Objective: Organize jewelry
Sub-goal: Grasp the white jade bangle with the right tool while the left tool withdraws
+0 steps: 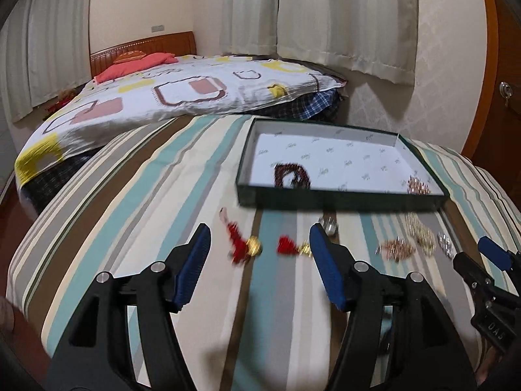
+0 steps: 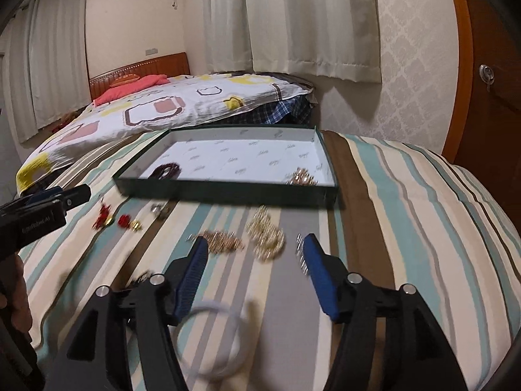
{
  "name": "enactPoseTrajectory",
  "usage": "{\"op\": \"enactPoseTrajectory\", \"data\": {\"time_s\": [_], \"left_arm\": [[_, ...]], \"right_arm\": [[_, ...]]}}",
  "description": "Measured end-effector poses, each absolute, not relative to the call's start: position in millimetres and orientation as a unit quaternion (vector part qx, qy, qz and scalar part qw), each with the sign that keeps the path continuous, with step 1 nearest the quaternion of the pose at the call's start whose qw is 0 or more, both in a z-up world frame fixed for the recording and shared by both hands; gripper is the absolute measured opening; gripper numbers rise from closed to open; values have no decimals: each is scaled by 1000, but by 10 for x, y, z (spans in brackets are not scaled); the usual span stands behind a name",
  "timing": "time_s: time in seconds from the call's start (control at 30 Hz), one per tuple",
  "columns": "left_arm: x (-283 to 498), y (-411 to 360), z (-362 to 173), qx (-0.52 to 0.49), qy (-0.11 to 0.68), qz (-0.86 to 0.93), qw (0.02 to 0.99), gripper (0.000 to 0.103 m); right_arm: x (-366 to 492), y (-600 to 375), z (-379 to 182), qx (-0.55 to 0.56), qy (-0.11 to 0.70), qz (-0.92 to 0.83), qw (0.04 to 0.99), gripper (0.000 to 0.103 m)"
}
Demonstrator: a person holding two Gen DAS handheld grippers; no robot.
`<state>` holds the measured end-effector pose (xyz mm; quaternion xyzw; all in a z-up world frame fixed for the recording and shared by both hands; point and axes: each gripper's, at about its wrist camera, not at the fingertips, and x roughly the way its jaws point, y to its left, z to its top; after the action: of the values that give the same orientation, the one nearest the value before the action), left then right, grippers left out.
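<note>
A dark green box [image 1: 342, 199] [image 2: 228, 192] with a white lining sits at the far side of the striped cloth. It holds a dark beaded bracelet [image 1: 293, 176] [image 2: 167, 171] and a rose-gold pile [image 1: 418, 186] [image 2: 301, 177]. In front of it lie two red tassel pieces [image 1: 241, 247] [image 2: 128, 221], a silver piece [image 1: 329, 223], a rose-gold chain [image 2: 221, 242] and a gold chain [image 2: 265, 238]. My left gripper [image 1: 259, 229] hangs open above the tassels, holding nothing. My right gripper [image 2: 255, 239] is open near the gold chain. A blurred white bangle [image 2: 211, 342] lies under it, not gripped.
The striped cloth [image 2: 407, 228] covers a raised, rounded surface that falls away at the left and right. Beyond it is a bed with a patterned quilt [image 1: 182, 97]. Curtains hang behind, and a wooden door [image 2: 488, 114] stands to the right.
</note>
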<state>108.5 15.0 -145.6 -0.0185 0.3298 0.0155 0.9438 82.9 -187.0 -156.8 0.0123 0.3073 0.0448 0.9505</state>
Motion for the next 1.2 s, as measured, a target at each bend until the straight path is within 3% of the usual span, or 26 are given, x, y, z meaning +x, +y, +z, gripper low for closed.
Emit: {"op": "enactPoseTrajectory", "data": {"time_s": [0.27,0.67,0.77,0.83,0.87,1.2], "left_arm": [[787,233,-1585,-21,341,20,939,62],[738,219,-1657,-20,350,18,936,62],[734,199,-1665,-20,352,17,936,62],[729,172,-1668,-18,352,15,936,62],[728,154,-1671,-18,352,14,936,62],[673,-129,-1683,-10,353,-27,935,64]], "right_arm": [[628,-1702,-1757,-4,321,48,946,77],[680,-1577,-1969,-18,373,53,926,83],[687,-1595,-2025,-9,386,58,921,83],[675,-1619,-2009,-5,384,58,921,77],[667,-1625,-2000,-4,382,58,922,69],[660,-1859,-1920,21,376,43,926,69]]}}
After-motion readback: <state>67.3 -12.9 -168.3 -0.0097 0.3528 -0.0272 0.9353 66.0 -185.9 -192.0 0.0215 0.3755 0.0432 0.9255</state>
